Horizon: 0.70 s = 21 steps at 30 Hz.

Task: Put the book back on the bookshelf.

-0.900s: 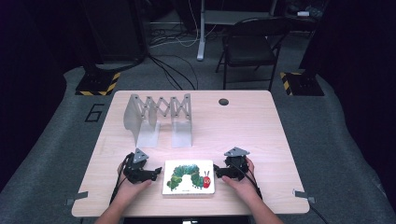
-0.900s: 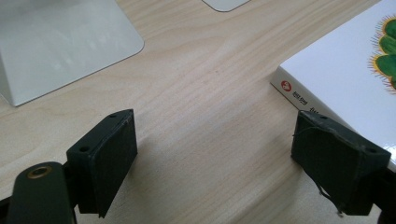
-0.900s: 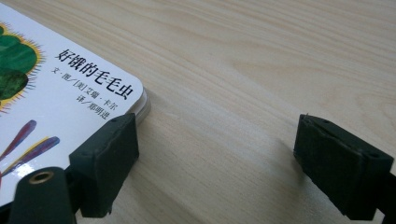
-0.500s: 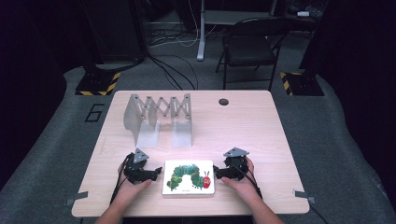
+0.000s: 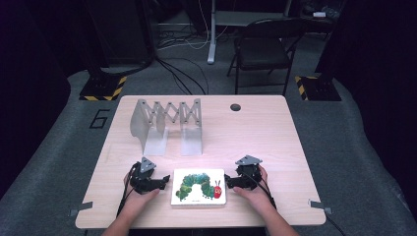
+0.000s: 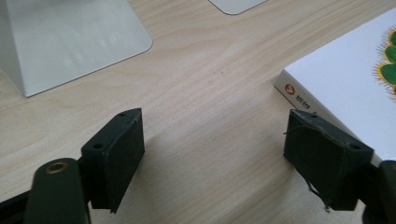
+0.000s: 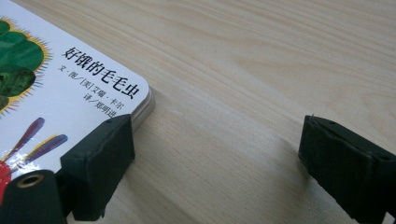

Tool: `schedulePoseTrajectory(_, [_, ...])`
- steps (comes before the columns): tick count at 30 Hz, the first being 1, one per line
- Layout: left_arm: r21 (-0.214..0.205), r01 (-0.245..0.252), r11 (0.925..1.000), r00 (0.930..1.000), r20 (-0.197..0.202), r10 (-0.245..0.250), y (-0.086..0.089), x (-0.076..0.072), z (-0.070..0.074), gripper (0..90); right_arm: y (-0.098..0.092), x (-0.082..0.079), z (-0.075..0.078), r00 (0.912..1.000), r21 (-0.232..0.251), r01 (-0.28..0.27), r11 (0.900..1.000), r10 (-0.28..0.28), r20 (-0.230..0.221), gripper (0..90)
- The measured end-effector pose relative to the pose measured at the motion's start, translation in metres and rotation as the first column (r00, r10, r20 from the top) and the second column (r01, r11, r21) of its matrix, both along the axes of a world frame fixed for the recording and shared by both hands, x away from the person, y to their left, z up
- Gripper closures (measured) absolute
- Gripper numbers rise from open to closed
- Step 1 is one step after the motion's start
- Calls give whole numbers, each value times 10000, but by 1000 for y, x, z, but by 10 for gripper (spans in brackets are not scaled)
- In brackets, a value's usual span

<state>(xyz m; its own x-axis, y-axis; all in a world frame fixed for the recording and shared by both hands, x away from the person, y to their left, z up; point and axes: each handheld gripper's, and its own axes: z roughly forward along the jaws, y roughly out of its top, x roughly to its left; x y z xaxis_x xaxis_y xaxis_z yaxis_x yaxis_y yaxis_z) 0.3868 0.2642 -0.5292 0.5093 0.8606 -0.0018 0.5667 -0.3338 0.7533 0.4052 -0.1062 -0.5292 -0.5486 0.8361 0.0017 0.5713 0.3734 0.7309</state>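
Observation:
A white picture book [image 5: 199,187] with a green caterpillar on its cover lies flat near the table's front edge. My left gripper [image 5: 164,183] rests on the table just left of it, jaws pointing at the book's left edge. In the left gripper view the gripper [image 6: 219,154] is open over bare wood, and the book's corner [image 6: 345,88] lies beside one pad [image 6: 327,158]. My right gripper [image 5: 228,183] sits at the book's right edge. In the right gripper view it [image 7: 219,158] is open, with the book's corner [image 7: 60,93] just behind one pad [image 7: 100,163].
A grey metal expanding rack [image 5: 167,125] stands on the wooden table [image 5: 275,147] at the back left; its flat foot [image 6: 74,42] is close ahead of the left gripper. A dark round hole [image 5: 235,107] marks the far edge. A folding chair [image 5: 265,49] stands beyond.

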Motion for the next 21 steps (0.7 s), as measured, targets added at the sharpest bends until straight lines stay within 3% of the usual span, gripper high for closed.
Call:
schedulePoseTrajectory(3, [26, 1, 10000, 10000, -54, -1, 1, 0, 1, 236, 2, -1, 1, 9998, 47, 162, 9999, -162, -103, 111])
schedulePoseTrajectory(4, [22, -52, 10000, 10000, 52, 52, 0, 0, 0, 253, 1, -1, 1, 9999, -66, 20, 10000, -20, -118, 119])
schedulePoseTrajectory(9, [125, 24, 9999, 9998, -191, -22, 3, -1, 4, 339, 0, 0, 3, 9998, -195, -172, 9997, 170, -73, 149])
schedulePoseTrajectory(11, [209, 81, 9997, 9996, -284, -75, 4, 0, 6, 363, 3, -1, 4, 9998, -34, 56, 10000, -57, -209, 177])
schedulePoseTrajectory(15, [389, 145, 9991, 9999, -81, -142, 4, -1, 7, 369, 2, -2, 7, 9995, -79, 52, 10000, -55, -326, 259])
schedulePoseTrajectory(18, [292, 171, 9994, 9995, -260, -164, 4, -1, 10, 388, 2, -2, 9, 9990, -130, -19, 9999, 13, -440, 314])
schedulePoseTrajectory(21, [177, 260, 9995, 9995, -176, -257, 5, -2, 14, 413, 1, -1, 10, 9987, -76, 1, 10000, -5, -501, 329])
